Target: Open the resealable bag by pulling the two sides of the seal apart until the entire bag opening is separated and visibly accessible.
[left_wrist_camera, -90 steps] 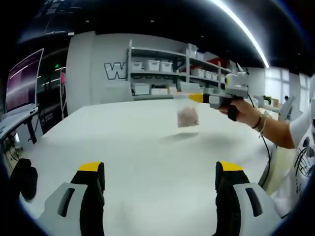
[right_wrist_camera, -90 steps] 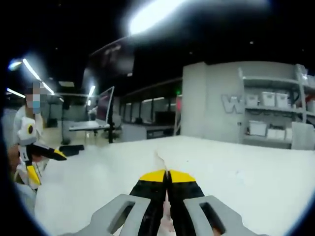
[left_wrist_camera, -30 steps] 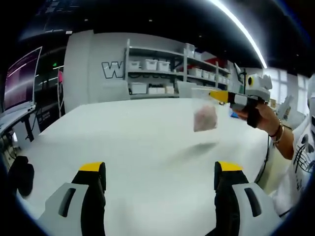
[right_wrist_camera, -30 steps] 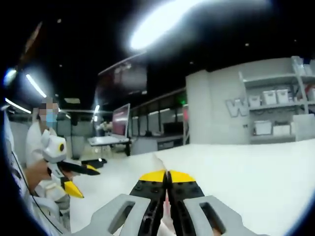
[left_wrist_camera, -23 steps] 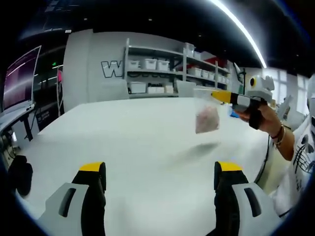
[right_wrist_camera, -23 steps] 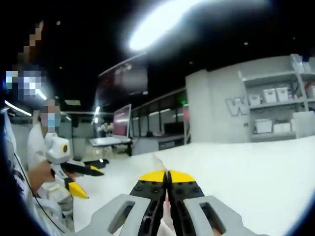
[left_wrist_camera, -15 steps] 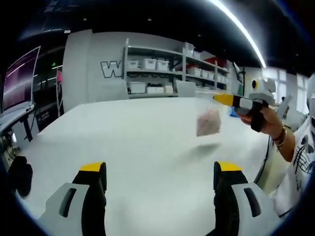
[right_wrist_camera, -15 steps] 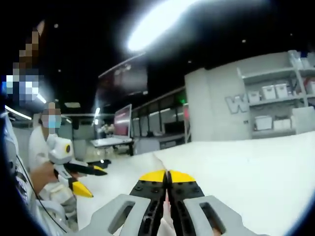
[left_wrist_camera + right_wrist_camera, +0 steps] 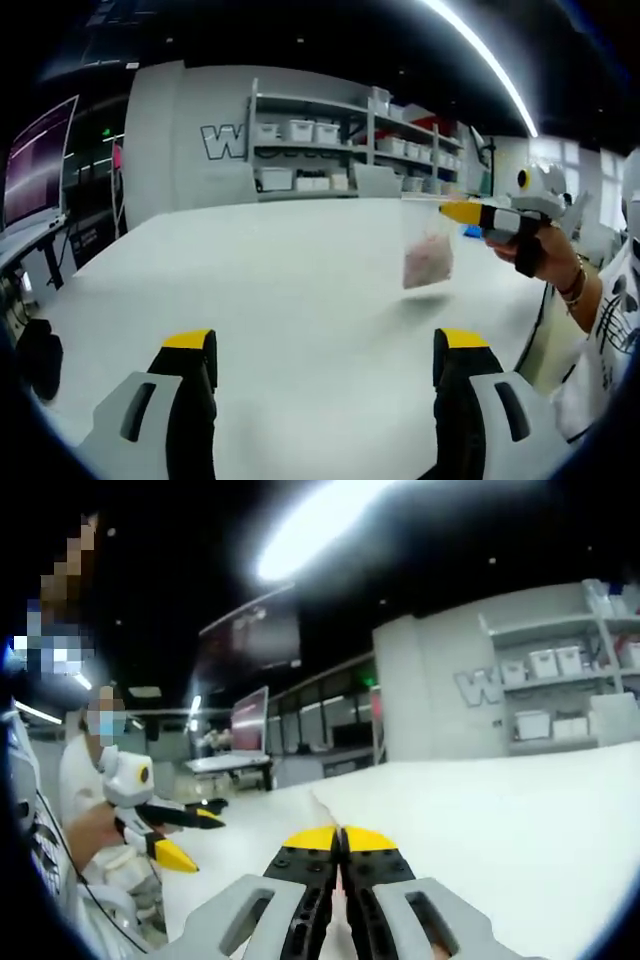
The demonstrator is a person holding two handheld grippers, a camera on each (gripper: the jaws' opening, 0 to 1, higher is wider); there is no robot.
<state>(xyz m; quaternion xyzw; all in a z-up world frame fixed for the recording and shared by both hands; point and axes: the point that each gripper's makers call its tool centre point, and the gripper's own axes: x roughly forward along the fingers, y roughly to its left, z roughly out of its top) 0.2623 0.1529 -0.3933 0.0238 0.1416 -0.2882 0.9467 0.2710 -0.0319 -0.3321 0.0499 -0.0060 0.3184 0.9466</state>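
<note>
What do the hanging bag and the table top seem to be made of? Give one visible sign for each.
Bag: thin clear plastic film, probably; the pinkish contents and the room show through it as it hangs from the right tool.
Table top: smooth matte white surface, perhaps laminate; even colour, faint soft shadow, no sharp reflection.

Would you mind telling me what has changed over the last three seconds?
The right gripper has carried the hanging bag rightward in the left gripper view. It stays shut on the bag's top edge; the left gripper stays open over the table.
</note>
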